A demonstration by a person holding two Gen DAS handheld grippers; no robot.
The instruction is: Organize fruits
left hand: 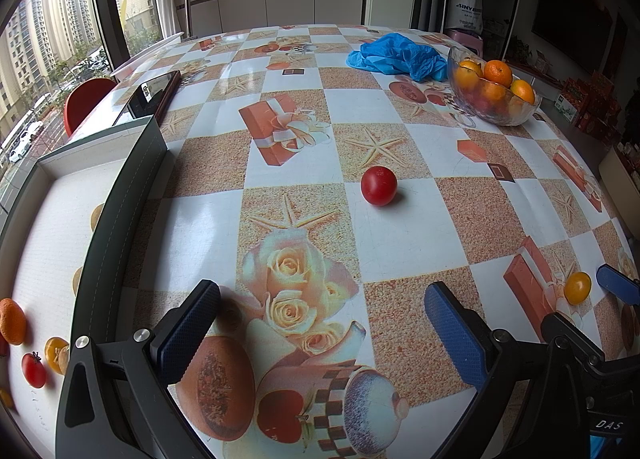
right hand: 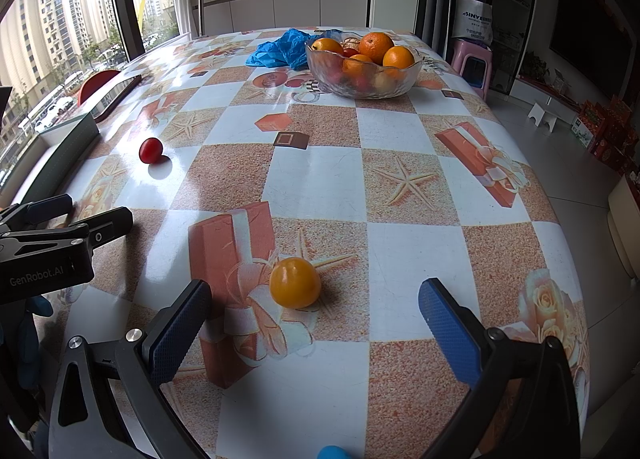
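A red tomato (left hand: 379, 185) lies on the patterned table ahead of my open, empty left gripper (left hand: 320, 315); it also shows in the right wrist view (right hand: 151, 150). A yellow tomato (right hand: 295, 282) lies just ahead of my open, empty right gripper (right hand: 314, 311), between its fingers' line; it also shows in the left wrist view (left hand: 577, 287). A glass bowl (right hand: 362, 89) of oranges stands at the far side. A white tray (left hand: 60, 227) on the left holds an orange (left hand: 12, 321), a small red tomato (left hand: 33, 369) and a yellow fruit (left hand: 55, 353).
A crumpled blue plastic bag (left hand: 400, 55) lies behind the bowl. A phone (left hand: 150, 95) lies near the table's left edge beside a red chair (left hand: 86, 99). The left gripper (right hand: 60, 227) shows at the left of the right wrist view.
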